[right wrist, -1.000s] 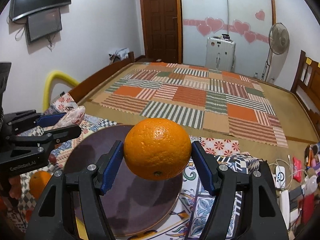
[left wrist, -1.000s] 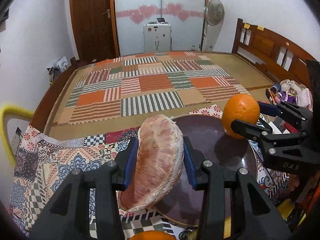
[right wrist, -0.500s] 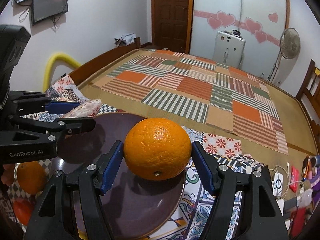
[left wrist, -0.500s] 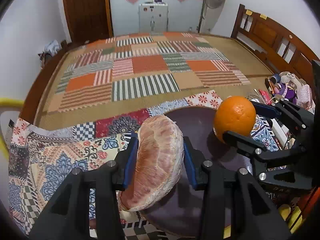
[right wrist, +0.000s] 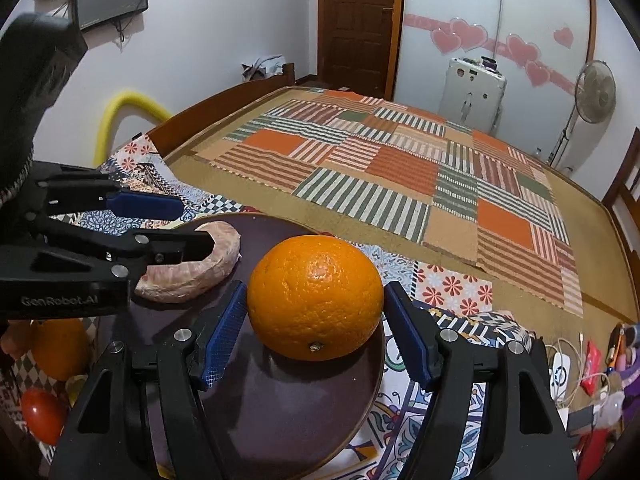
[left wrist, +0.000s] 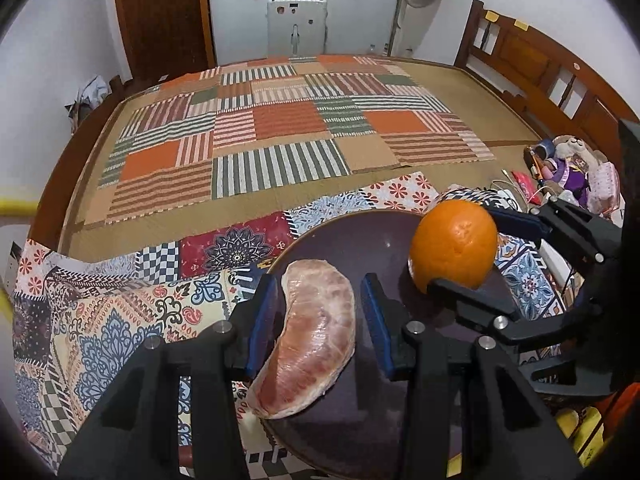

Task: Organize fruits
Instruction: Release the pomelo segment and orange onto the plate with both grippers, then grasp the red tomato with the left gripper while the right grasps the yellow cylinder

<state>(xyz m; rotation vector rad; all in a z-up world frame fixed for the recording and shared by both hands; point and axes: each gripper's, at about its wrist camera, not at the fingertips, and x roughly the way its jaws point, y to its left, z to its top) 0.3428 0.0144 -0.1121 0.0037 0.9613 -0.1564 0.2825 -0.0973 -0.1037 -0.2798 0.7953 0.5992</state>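
Note:
A peeled pink pomelo segment (left wrist: pixel 312 340) lies on the left part of the dark purple plate (left wrist: pixel 360 240). It sits between the fingers of my left gripper (left wrist: pixel 318 280), and a sliver of plate shows between it and the right pad. In the right wrist view the pomelo segment (right wrist: pixel 192 276) hangs below the left gripper (right wrist: pixel 196 226). My right gripper (right wrist: pixel 314 284) is shut on a large orange (right wrist: pixel 316 300), whose underside rests on the plate (right wrist: pixel 280 420). From the left wrist view the orange (left wrist: pixel 452 244) is at the plate's right edge, inside the right gripper (left wrist: pixel 464 250).
The plate stands on a patchwork cloth (left wrist: pixel 120 300) at the near end of a bed with a striped mat. A second orange (right wrist: pixel 60 348) and a red fruit (right wrist: pixel 42 420) lie left of the plate. Cables, toys and small items (left wrist: pixel 568 164) crowd the right side.
Both grippers have come down over the plate. The pomelo segment, earlier pinched tight between the left pads, now sits lower and looser on the plate. The orange has come down onto the plate.

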